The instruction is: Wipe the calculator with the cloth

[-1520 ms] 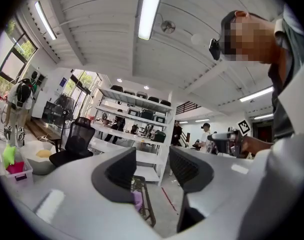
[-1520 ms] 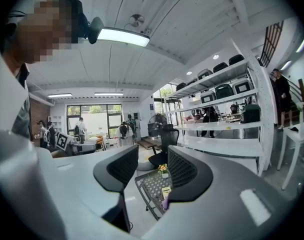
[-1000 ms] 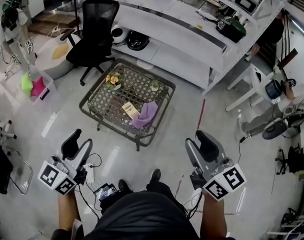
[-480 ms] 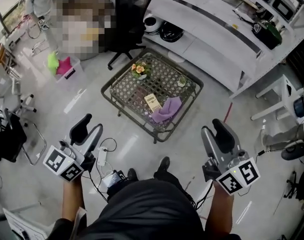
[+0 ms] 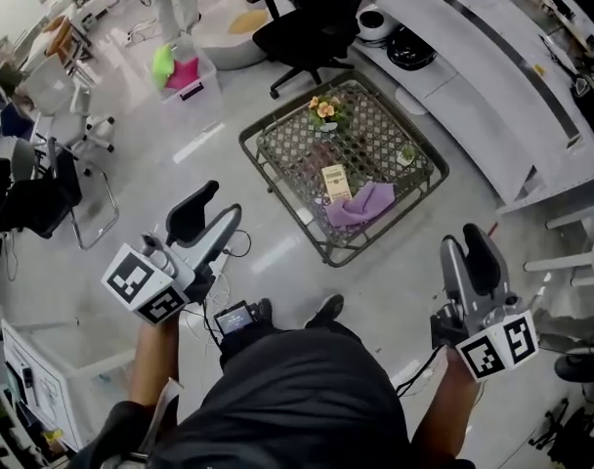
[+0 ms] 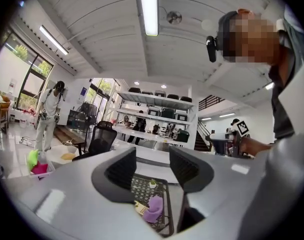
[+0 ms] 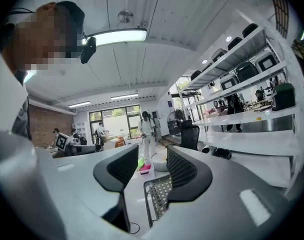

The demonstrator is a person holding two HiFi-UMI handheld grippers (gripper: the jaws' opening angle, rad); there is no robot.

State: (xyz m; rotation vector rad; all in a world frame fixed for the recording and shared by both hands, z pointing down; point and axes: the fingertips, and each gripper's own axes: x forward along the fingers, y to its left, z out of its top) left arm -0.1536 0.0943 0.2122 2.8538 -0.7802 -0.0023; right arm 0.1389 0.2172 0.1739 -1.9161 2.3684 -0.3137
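Observation:
A tan calculator (image 5: pixel 336 182) lies on the lattice-topped low table (image 5: pixel 277 159). A purple cloth (image 5: pixel 360 206) sits crumpled beside it, touching its near right side. Both grippers hang over the floor, well short of the table. My left gripper (image 5: pixel 211 219) is open and empty. My right gripper (image 5: pixel 470 254) is open and empty too. In the left gripper view, the cloth (image 6: pixel 153 208) and calculator (image 6: pixel 139 207) show far off between the open gripper's (image 6: pixel 152 168) fingers. The right gripper view shows the open gripper (image 7: pixel 148 168) and only a corner of the table (image 7: pixel 159 196).
A flower pot (image 5: pixel 324 108) and a small plant (image 5: pixel 405 154) stand on the table. A black office chair (image 5: pixel 312 13) is behind it, and a long white counter (image 5: pixel 492 62) runs at the right. A bin (image 5: pixel 180 71) and a folding chair (image 5: pixel 58 189) stand at the left.
The view has swung left, so the table now lies further right and nearer. The left gripper has risen in the picture; the right has drifted right and lower. Both sets of jaws stand as before.

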